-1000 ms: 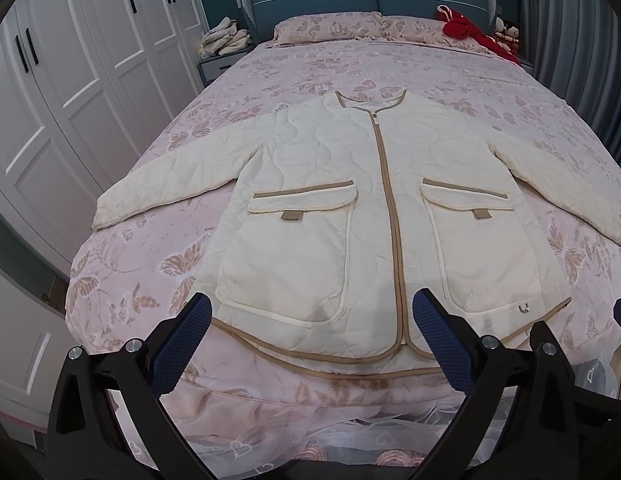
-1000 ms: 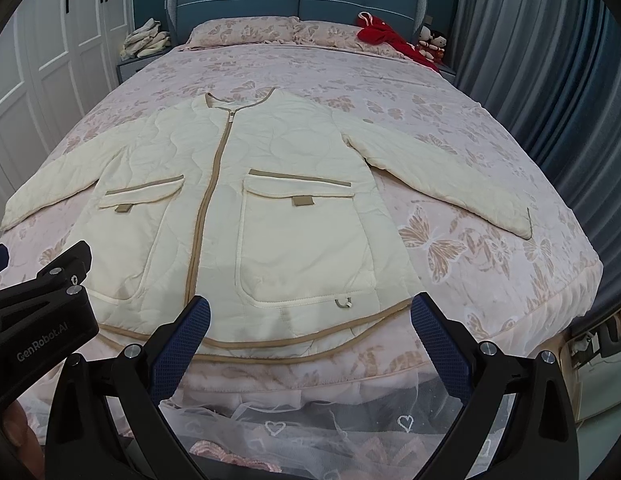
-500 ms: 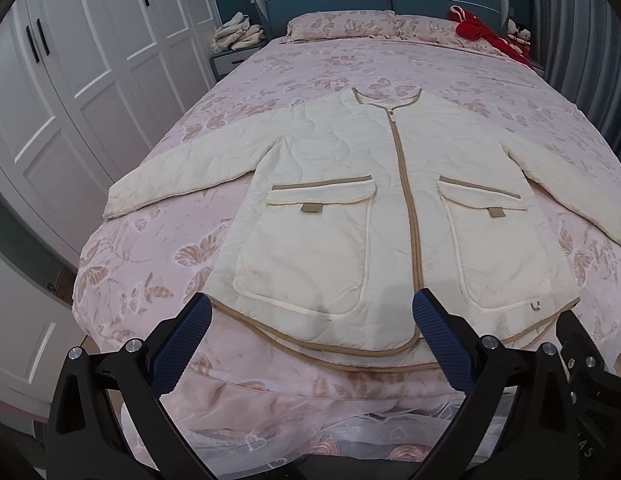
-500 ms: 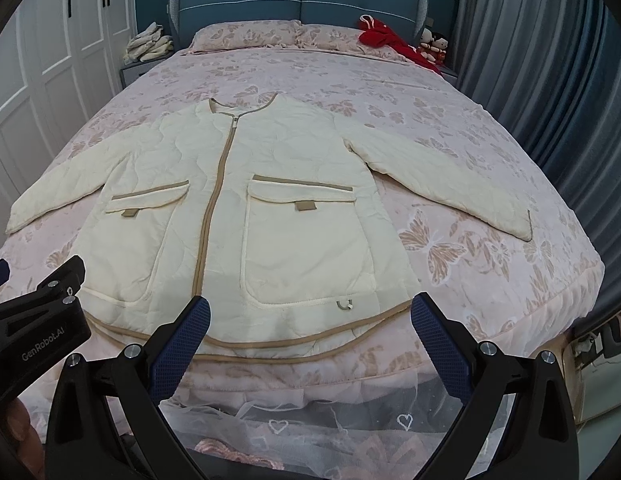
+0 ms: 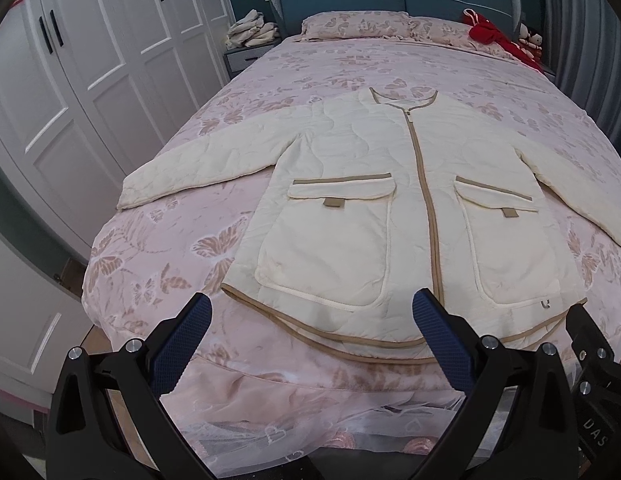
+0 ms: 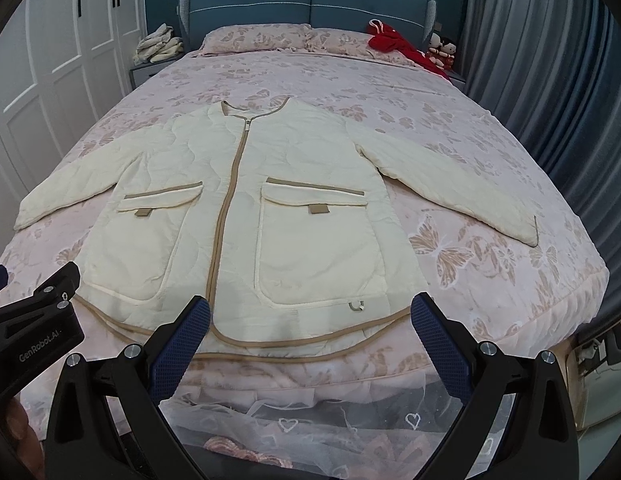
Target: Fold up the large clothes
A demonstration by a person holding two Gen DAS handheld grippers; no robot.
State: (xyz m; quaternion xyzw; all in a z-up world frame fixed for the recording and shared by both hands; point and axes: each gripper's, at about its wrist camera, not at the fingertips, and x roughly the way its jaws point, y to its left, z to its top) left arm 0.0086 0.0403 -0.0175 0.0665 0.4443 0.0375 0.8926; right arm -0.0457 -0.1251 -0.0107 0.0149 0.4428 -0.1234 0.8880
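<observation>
While the cream quilted jacket (image 5: 374, 216) is spread flat, front up and zipped, on the pink butterfly-print bed (image 5: 182, 248), both pairs of tongs are held off it at the foot of the bed. The left tongs (image 5: 310, 320) are seen wide open with nothing between the blue pads (image 5: 182, 344), which hang just short of the tan-trimmed hem at 6 o'clock. The right tongs (image 6: 310, 320) are likewise spread wide and empty, their pads framing the hem below the right-hand pocket.

Two flap pockets (image 6: 314, 240) are found on the jacket front, both closed by tan tabs; what lies inside them cannot be told. A nightstand (image 5: 246, 54) at 11 o'clock carries a heap of pale folded cloth (image 5: 252, 32).

The sleeves are laid out to either side: one cuff (image 5: 130, 196) reaches the bed's edge at 9 o'clock in the left view, the other cuff (image 6: 526, 232) lies near the edge at 3 o'clock in the right view. Bare bedspread is left between collar and pillows (image 6: 270, 36) at 12 o'clock, and in strips beside the jacket body. A red garment (image 6: 402, 46) is lying at 1 o'clock by the headboard. White wardrobe doors (image 5: 70, 80) stand close along 9 o'clock, grey curtains (image 6: 550, 80) along 3 o'clock. A lace bed skirt (image 6: 310, 420) hangs below the hem.
</observation>
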